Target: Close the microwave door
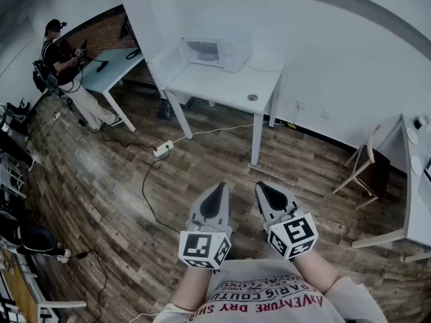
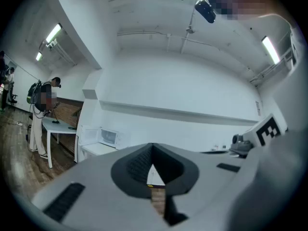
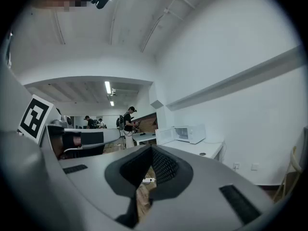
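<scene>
We see one wood floor (image 1: 101, 180) and one white wall (image 1: 337, 59) behind it. We count three tables: one white table (image 1: 222, 86) against the wall, one pale blue table (image 1: 111, 66) to its left, and one white table at the right edge (image 1: 414, 207), only partly in view. One person (image 1: 64, 66) stands at the far side of the blue table; the right gripper view shows more figures further back, too small to count. One wooden chair (image 1: 367, 167) stands by the wall, between the white table and the right-edge table.

One microwave (image 1: 215, 51) sits at the back edge of the white table, against the wall. Its door (image 1: 170, 62) stands open, swung out toward the table's back left corner. We see the same open door in the left gripper view (image 2: 109, 137) and the right gripper view (image 3: 189, 133).

Two grippers are held low over the floor, side by side and well apart from the table. The left gripper (image 1: 221, 187) has its jaw tips pressed together with nothing between them. The right gripper (image 1: 260, 186) is the same, tips met and empty. Each carries one marker cube, two in all.

One power strip (image 1: 162, 149) lies on the floor near the white table's front left leg, with a cable running off it. One small round thing (image 1: 252, 97) sits near the table's front right corner.
</scene>
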A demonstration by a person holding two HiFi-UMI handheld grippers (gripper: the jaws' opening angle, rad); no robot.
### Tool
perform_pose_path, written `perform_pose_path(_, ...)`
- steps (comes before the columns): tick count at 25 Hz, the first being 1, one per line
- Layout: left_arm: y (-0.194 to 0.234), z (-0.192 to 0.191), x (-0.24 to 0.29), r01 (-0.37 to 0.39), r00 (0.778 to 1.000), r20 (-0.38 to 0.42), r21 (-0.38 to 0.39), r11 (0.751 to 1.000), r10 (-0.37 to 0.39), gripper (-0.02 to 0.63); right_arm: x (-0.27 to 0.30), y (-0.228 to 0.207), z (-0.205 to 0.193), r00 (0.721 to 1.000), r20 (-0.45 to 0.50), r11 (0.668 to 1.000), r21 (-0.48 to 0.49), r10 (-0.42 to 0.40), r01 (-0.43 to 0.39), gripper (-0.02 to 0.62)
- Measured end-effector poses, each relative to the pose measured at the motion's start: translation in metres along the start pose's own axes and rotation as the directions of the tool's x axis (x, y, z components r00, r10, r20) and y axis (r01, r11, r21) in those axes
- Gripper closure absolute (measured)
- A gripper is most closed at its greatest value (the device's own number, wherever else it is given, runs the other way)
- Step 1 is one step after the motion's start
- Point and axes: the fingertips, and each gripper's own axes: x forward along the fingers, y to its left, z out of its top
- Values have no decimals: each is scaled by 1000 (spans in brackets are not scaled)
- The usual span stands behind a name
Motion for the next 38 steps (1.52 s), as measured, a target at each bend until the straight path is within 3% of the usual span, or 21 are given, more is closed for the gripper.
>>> perform_pose_path(14,1,-13,11,17,1000,-24,20,1000,-17,609,7,-8,-7,1000,17,998,55,4,-4,583)
perform_pose_path(20,21,-17,20,5,999,-45,18,1000,-4,609,32,-9,-7,1000,10,999,52,12,-13,583)
perform_pose_path(26,64,-20,52,35,998,-54,-1,999,-35,609,84,-10,-13,1000,-14,994,106,17,-15,583)
perform_pose_path(29,93,-20,78,64,996,-67,-4,998,-64,609,119,-24,-11,1000,-20,991,128,-24,26,583)
perform_pose_path(38,224,9,165,123,990,-61,-43,992,-125,609,253,-39,9,990,-25,983,121,-139,141,583)
